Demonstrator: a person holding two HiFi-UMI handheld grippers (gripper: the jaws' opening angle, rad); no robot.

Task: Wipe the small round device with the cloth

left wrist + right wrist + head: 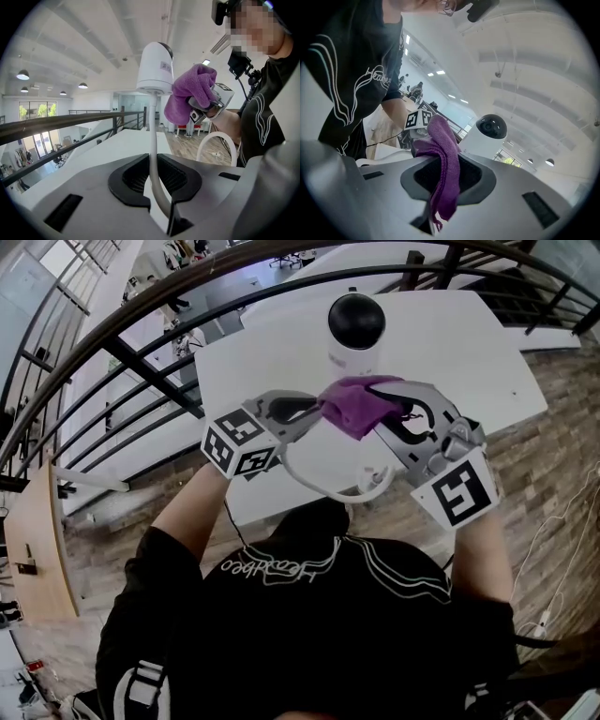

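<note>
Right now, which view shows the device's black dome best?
The head view: the black dome faces the camera whole, beyond the purple cloth. The right gripper view shows it smaller, from the side, past the cloth. The left gripper view shows mostly the white body, only a dark sliver on top.

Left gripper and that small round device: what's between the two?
A white cable runs from the left gripper, whose jaws pinch it, up to the device. Nothing else lies between. The left gripper view shows it best.
</note>
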